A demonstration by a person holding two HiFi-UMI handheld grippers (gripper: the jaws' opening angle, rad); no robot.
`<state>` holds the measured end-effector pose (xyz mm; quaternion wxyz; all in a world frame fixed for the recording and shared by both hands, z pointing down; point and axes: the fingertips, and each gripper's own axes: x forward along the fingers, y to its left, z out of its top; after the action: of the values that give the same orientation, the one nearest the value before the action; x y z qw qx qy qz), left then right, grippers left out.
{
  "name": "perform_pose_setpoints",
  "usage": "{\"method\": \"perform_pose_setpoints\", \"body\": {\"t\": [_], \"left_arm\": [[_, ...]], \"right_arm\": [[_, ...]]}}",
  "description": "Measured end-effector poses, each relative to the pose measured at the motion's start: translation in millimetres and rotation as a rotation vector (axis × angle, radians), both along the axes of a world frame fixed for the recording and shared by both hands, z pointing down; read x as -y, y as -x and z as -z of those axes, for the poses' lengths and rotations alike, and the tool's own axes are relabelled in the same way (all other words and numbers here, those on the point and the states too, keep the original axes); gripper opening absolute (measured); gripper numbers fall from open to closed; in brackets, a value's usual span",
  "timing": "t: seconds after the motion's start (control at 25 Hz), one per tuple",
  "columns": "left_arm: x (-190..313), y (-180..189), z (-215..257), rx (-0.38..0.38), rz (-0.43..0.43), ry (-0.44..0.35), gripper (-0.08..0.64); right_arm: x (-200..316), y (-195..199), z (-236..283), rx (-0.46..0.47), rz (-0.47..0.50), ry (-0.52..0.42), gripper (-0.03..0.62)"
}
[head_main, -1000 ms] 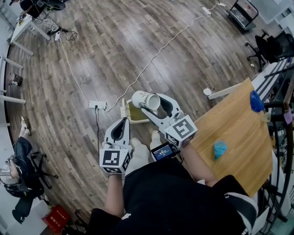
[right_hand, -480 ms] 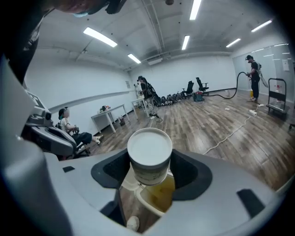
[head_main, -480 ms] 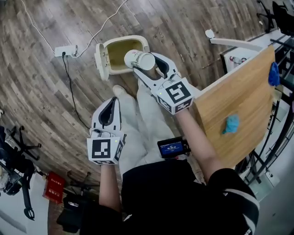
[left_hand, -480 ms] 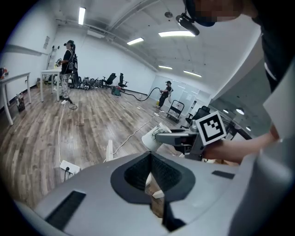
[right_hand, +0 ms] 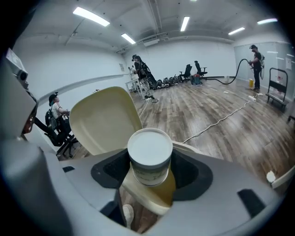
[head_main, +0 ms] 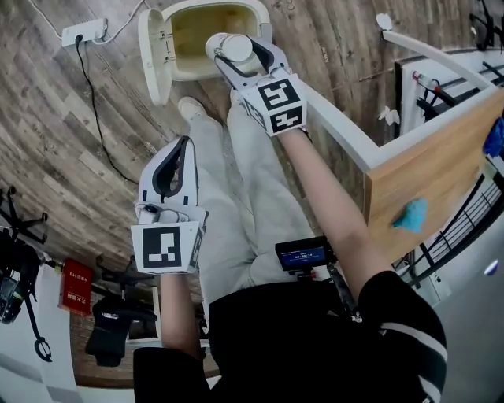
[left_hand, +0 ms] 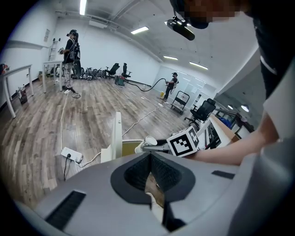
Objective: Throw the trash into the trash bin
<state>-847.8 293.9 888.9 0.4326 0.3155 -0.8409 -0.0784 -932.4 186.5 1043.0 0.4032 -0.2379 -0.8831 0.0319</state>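
A cream trash bin (head_main: 206,24) stands on the wood floor with its lid (head_main: 150,47) swung up at its left. My right gripper (head_main: 230,58) is shut on a white paper cup (head_main: 239,47), which lies on its side over the bin's near rim. In the right gripper view the cup (right_hand: 150,156) sits between the jaws, its flat end toward the camera, with the lid (right_hand: 103,120) behind it and the bin's rim (right_hand: 159,196) below. My left gripper (head_main: 181,143) hangs lower left, apart from the bin, shut and empty. Its tips (left_hand: 150,159) meet.
A power strip (head_main: 83,31) with a black cable lies left of the bin. A wooden table (head_main: 425,157) with a white leg (head_main: 346,126) and a blue item (head_main: 409,214) stands at the right. The person's legs and a shoe (head_main: 189,106) are beside the bin.
Both grippers have sunk toward the floor. The right one has carried the cup from in front of the bin to over its near rim. The bin now looks much closer.
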Motion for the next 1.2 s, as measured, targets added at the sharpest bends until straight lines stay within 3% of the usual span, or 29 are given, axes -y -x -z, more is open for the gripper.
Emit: {"method": "perform_pose_setpoints", "body": {"t": [0.16,0.32,0.64,0.68,0.8,0.84,1.08,1.2], "left_arm": [[-6,7,-7,-0.020,0.027,-0.017,-0.002],[-6,21,-11,-0.037,0.063,-0.033,-0.002],[4,19,21,0.025,0.038,-0.056,-0.002],[5,25,31,0.049,0.037,-0.058,-0.002],[5,46,71,0.143,0.035,-0.056,-0.002],[4,51,89,0.171,0.036,-0.054,-0.002],[-2,43,212,0.305,0.037,-0.053,-0.002],[2,54,271,0.443,0.007,-0.036,-0.002]], "right_arm": [[-7,8,-18,-0.047,-0.007,0.048,0.315],[-5,25,-17,-0.042,-0.006,0.057,0.316],[2,20,35,0.008,-0.037,0.089,0.310],[3,22,48,0.022,-0.037,0.091,0.280],[3,32,105,0.111,-0.014,0.073,0.064],[2,33,129,0.145,-0.004,0.070,0.026],[-9,10,305,0.344,0.054,0.105,-0.002],[-8,15,395,0.523,0.078,0.087,-0.002]]}}
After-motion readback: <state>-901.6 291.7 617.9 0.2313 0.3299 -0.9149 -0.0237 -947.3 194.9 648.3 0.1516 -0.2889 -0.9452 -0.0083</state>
